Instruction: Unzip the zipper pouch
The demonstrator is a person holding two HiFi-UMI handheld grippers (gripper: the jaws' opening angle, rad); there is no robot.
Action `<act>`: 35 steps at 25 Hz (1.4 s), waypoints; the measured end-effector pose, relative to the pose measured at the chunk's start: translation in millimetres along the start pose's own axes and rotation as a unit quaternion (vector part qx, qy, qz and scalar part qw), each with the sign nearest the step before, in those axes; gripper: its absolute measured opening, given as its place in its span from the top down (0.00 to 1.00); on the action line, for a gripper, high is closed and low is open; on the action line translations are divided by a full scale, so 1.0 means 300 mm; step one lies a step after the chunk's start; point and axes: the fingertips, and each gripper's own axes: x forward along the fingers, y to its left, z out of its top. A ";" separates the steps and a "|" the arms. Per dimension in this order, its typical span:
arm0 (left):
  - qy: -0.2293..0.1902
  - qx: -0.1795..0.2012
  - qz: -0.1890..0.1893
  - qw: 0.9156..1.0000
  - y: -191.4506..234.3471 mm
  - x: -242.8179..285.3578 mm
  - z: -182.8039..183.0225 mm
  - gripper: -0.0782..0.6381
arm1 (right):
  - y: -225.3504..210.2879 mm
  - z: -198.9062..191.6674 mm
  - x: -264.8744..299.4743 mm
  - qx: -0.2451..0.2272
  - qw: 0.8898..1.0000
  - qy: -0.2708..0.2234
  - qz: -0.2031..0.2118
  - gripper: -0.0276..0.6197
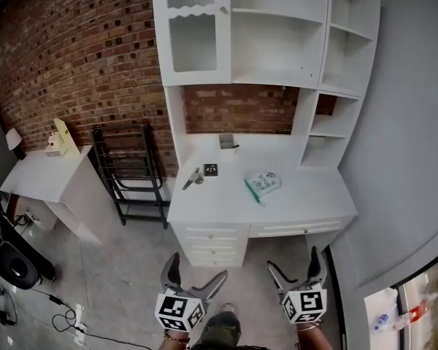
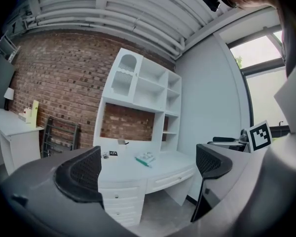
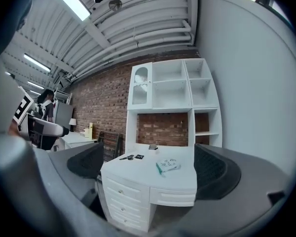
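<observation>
Head view takes in two tools and one pouch. The left tool (image 1: 197, 268) and the right tool (image 1: 293, 262) are side by side at the bottom of the frame, well apart from the pouch (image 1: 263, 184) and nearer the camera than it. In its own view, each tool has its jaws spread wide and released, with nothing between them but open air and the far-off furniture.

The pouch is pale with a green edge. It lies flat on the right half of the white surface (image 1: 306, 199), close to the front edge, with bare room all around it. To its left lie one bunch of keys (image 1: 192, 179) and one small black card (image 1: 209, 170), both well apart from the pouch. One small grey box (image 1: 227, 141) sits behind and left of the pouch, near the brick back.

Below and left of the pouch are three stacked drawers (image 1: 209, 245), and directly under it is one wide drawer (image 1: 299, 229). The floor (image 1: 131, 261) between the pouch's side of the surface and the tools is open concrete. A grey wall (image 1: 409, 122) closes in to the right of the pouch. One black rack (image 1: 131, 173) stands far to its left.
</observation>
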 end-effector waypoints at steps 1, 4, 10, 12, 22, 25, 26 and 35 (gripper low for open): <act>0.002 0.000 -0.001 1.000 0.027 0.043 0.004 0.10 | -0.006 0.003 0.048 -0.003 1.000 0.002 -0.001 0.08; 0.005 -0.001 -0.004 1.000 0.102 0.166 0.018 0.10 | -0.035 0.008 0.178 -0.013 1.000 0.006 -0.005 0.09; -0.010 0.000 -0.013 1.000 0.221 0.386 0.077 0.10 | -0.111 -0.006 0.416 -0.029 0.999 0.017 -0.014 0.09; -0.011 -0.001 -0.016 1.000 0.253 0.447 0.085 0.10 | -0.133 -0.014 0.475 -0.029 0.999 0.021 -0.015 0.09; 0.012 -0.032 -0.063 0.997 0.262 0.652 0.060 0.10 | -0.170 -0.090 0.664 -0.087 0.994 0.066 0.011 0.09; 0.018 -0.047 -0.070 0.996 0.260 0.697 0.042 0.10 | -0.203 -0.113 0.713 -0.098 0.992 0.075 0.006 0.09; 0.020 -0.044 -0.071 0.996 0.260 0.715 0.042 0.10 | -0.219 -0.122 0.731 -0.095 0.992 0.079 0.005 0.09; 0.016 -0.021 -0.071 0.997 0.260 0.880 0.043 0.10 | -0.318 -0.231 0.901 -0.192 0.972 0.124 0.049 0.09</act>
